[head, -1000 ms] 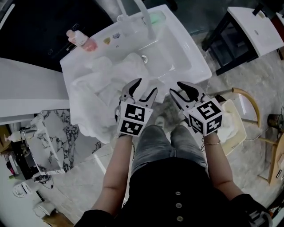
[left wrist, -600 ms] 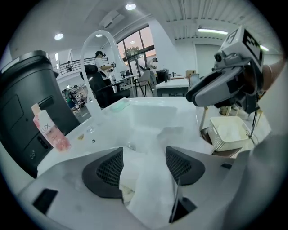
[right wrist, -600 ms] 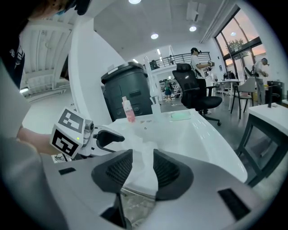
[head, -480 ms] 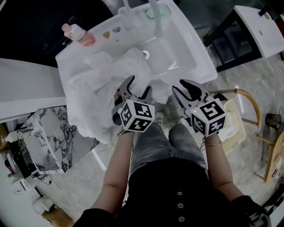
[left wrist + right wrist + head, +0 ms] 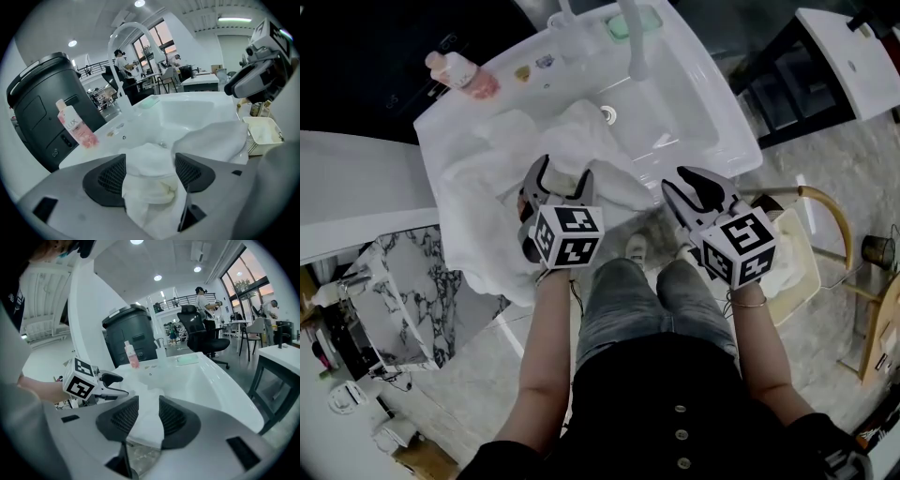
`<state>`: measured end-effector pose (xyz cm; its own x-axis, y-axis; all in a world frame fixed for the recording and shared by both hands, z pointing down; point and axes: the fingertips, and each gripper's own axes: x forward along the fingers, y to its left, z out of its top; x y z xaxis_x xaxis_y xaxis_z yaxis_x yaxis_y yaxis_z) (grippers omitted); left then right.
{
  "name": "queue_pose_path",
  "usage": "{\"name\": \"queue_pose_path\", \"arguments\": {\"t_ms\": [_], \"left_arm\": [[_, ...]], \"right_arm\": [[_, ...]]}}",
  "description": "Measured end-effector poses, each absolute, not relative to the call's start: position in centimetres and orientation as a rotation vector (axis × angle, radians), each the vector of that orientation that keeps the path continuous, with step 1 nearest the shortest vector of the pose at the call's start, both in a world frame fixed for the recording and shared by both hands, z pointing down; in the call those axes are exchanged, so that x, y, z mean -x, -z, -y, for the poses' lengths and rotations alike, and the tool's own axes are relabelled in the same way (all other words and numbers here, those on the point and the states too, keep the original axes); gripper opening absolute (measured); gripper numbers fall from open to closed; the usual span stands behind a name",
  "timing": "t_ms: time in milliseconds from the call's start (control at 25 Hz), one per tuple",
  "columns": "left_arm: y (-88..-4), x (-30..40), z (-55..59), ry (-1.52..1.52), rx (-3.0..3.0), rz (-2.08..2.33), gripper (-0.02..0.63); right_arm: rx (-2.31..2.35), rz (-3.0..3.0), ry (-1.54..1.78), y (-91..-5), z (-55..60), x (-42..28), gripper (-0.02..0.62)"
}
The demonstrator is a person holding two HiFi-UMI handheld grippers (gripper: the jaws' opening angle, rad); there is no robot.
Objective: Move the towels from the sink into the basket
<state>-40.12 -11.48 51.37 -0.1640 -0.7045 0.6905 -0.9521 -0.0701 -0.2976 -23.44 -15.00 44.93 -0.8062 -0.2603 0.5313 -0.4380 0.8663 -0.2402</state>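
Note:
White towels [image 5: 487,206] are heaped in the left half of the white sink [image 5: 731,122] and hang over its front edge. My left gripper [image 5: 560,173] is open, low over the heap, with a towel fold [image 5: 150,164] lying between its jaws. To the right, at the sink's front edge, my right gripper [image 5: 686,187] is open beside a hanging towel corner [image 5: 145,423], which shows through its jaw gap. On the floor at the right is the pale basket [image 5: 806,281], with a white towel in it, behind the right gripper's marker cube.
A pink bottle [image 5: 459,70] stands on the sink's back left rim, a green soap [image 5: 628,23] by the faucet [image 5: 633,37]. A marble-patterned stand [image 5: 403,291] is at the left, a wooden frame [image 5: 830,211] and a black table [image 5: 787,75] at the right.
My left gripper has moved left and forward, from the sink's front edge to over the towel heap. The right gripper has stayed almost in place, open.

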Motion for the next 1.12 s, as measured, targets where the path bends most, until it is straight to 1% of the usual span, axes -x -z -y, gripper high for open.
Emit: {"name": "queue_pose_path", "arguments": {"t_ms": [160,320,440,840,960,1120], "left_arm": [[-51.3,42.3,11.3,-1.078,-1.727,1.930,0.303],[-52.0,43.8,11.1,-0.932,-1.679,1.899,0.304],[-53.1,44.0,11.1,-0.877,-1.673,1.851,0.304],[-53.1,39.9,12.5,-0.669,-1.810,1.648,0.302],[-53.4,38.4,12.8,-0.681,-1.858,1.571,0.303],[-54.6,36.6,12.7,-0.781,-1.897,1.472,0.303]], "right_arm": [[-0.505,2.547,-0.489,-45.0,15.0,24.0,0.134],[-0.506,2.545,-0.486,-45.0,15.0,24.3,0.133],[-0.523,2.550,-0.485,-44.9,15.2,24.4,0.132],[-0.687,2.576,-0.442,-43.8,17.0,23.6,0.110],[-0.702,2.579,-0.443,-43.8,17.2,23.5,0.107],[-0.705,2.573,-0.450,-44.0,17.1,23.3,0.106]]}}
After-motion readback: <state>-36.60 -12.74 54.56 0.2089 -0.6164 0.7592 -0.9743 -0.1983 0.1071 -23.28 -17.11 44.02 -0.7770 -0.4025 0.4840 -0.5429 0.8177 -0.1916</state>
